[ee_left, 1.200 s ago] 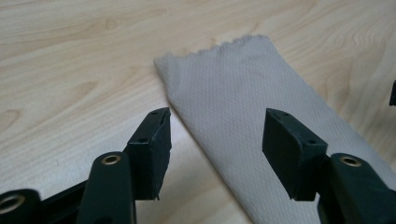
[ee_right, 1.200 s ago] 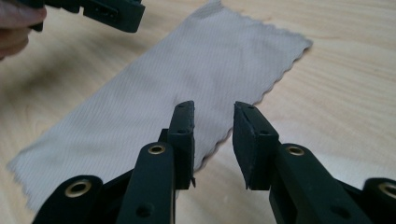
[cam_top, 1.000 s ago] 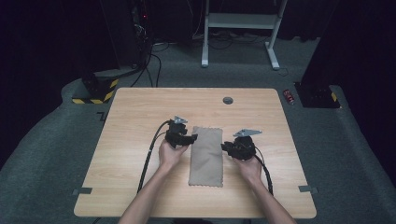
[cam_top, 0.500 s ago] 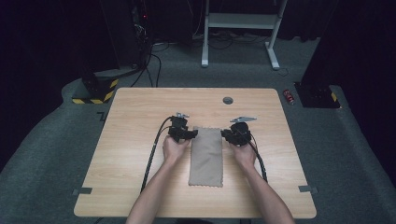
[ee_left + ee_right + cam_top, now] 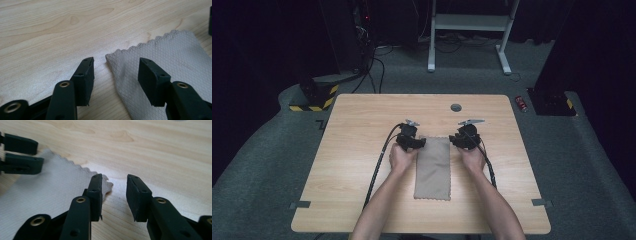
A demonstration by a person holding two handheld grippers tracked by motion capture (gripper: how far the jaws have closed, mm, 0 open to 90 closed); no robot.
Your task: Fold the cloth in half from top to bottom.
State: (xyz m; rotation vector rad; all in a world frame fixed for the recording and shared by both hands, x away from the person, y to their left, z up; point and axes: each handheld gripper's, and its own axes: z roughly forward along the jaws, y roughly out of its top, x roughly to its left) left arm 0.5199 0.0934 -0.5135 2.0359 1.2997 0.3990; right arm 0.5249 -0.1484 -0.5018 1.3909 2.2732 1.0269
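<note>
Cloth (image 5: 433,167) flat on counter (image 5: 357,135), folded lengthwise, far corners between grippers. Left gripper (image 5: 115,72) jaws apart, straddling left corner; right gripper (image 5: 113,192) just opened, corner at inner jaw. Advice: sink both evenly, pinch corners, avoid bunching.

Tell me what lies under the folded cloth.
The cloth lies flat on the wooden table, bare around its edges. Whatever is beneath its middle is covered; no bulge suggests anything. The left gripper and right gripper straddle its far corners, open.

Dark lab: lone wooden table (image 5: 362,200), floor cables (image 5: 374,70), hazard-striped base (image 5: 314,102).
</note>
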